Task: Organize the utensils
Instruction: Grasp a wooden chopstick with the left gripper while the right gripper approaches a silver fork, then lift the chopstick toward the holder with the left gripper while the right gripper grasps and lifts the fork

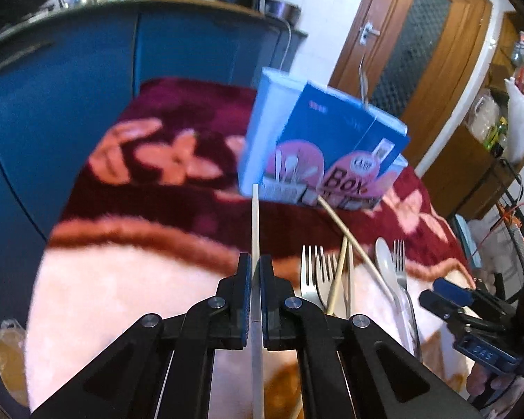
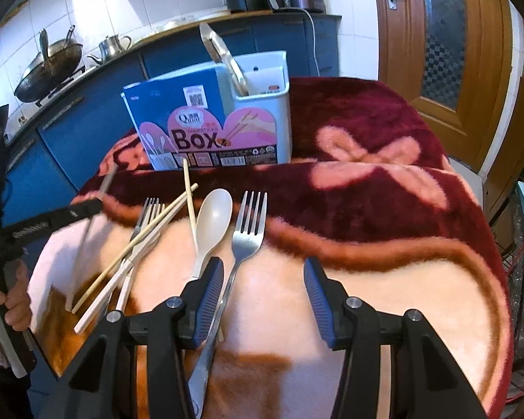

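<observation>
My left gripper (image 1: 255, 262) is shut on a pale chopstick (image 1: 255, 220) and holds it above the blanket, tip towards the blue chopsticks box (image 1: 321, 139). It shows from the side in the right wrist view (image 2: 101, 192). My right gripper (image 2: 263, 272) is open and empty over the blanket, its left finger (image 2: 209, 293) beside a steel fork (image 2: 246, 230). A white spoon (image 2: 213, 220), more forks (image 2: 146, 216) and several chopsticks (image 2: 139, 244) lie in a loose pile. The white holder (image 2: 262, 104) with the box label holds a utensil handle (image 2: 223, 56).
The table is covered by a maroon and pink floral blanket (image 2: 366, 209). Blue kitchen cabinets (image 1: 52, 122) stand behind it, with a wok (image 2: 49, 70) and kettle (image 2: 111, 45) on the counter. A wooden door (image 2: 447, 52) is at the right.
</observation>
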Available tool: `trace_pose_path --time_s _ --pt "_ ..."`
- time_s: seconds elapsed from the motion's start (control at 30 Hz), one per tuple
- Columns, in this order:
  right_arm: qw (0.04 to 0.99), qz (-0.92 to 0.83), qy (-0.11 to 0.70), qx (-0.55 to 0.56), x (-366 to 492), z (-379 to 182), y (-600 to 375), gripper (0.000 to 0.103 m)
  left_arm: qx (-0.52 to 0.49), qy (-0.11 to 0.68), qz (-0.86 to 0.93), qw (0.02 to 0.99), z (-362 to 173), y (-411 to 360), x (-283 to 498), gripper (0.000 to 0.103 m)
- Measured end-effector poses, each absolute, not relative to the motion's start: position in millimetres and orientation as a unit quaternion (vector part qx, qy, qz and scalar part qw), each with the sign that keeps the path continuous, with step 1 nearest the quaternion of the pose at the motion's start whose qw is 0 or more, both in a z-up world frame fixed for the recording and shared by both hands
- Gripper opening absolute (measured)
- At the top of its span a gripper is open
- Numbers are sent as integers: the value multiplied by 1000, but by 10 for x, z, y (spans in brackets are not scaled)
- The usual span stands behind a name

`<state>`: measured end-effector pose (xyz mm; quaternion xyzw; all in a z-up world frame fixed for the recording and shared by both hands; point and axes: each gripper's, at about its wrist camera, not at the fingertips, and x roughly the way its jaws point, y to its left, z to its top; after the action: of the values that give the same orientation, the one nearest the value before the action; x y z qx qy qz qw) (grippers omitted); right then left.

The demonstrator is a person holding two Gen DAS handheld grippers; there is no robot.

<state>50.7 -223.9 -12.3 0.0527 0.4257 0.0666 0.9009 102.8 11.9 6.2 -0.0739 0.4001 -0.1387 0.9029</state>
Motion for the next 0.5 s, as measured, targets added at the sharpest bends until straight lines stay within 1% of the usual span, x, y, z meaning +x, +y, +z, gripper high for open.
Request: trace_pose_path --time_s 0.07,0.13,0.3,0.5 --pt "895 70 437 54 546 -158 -2223 51 -70 383 -137 911 123 131 986 4" --pt "887 76 452 55 592 -196 -2198 48 -63 368 -136 918 167 136 951 4" --pt "875 75 477 17 656 -206 -2073 37 -54 339 -141 929 262 169 871 4" --pt "849 71 522 -28 748 -233 -1919 33 -59 320 -155 933 307 203 804 4"
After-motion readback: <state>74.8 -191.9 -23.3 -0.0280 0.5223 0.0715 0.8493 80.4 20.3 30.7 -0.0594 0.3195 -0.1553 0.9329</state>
